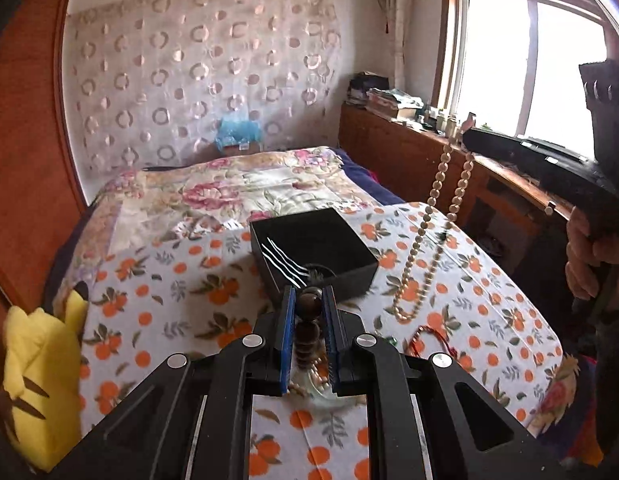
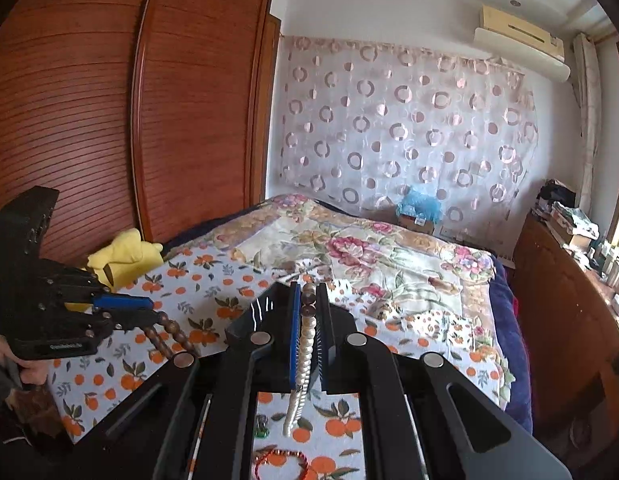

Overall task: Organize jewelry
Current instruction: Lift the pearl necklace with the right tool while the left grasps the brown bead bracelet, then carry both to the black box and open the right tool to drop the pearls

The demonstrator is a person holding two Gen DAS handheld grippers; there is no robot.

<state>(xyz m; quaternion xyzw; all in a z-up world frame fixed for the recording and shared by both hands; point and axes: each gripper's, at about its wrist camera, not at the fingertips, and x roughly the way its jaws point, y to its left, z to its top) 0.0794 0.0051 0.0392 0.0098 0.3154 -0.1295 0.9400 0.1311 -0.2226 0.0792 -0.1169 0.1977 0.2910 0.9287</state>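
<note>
My left gripper (image 1: 309,298) is shut on a dark brown bead bracelet (image 1: 308,330), held just in front of an open black jewelry box (image 1: 313,250) on the orange-print cloth. It also shows in the right wrist view (image 2: 149,308), the brown beads (image 2: 169,334) hanging from it. My right gripper (image 2: 308,300) is shut on a long cream pearl necklace (image 2: 303,356). In the left wrist view the right gripper (image 1: 469,136) holds the necklace (image 1: 425,224) high, its loop hanging down to the cloth right of the box.
A red cord bracelet (image 2: 281,460) and a small green item (image 2: 262,428) lie on the cloth (image 1: 157,280). A yellow plush toy (image 1: 37,380) sits at the left edge. A floral quilt (image 2: 369,248) lies behind, a wooden cabinet (image 1: 409,156) to the right.
</note>
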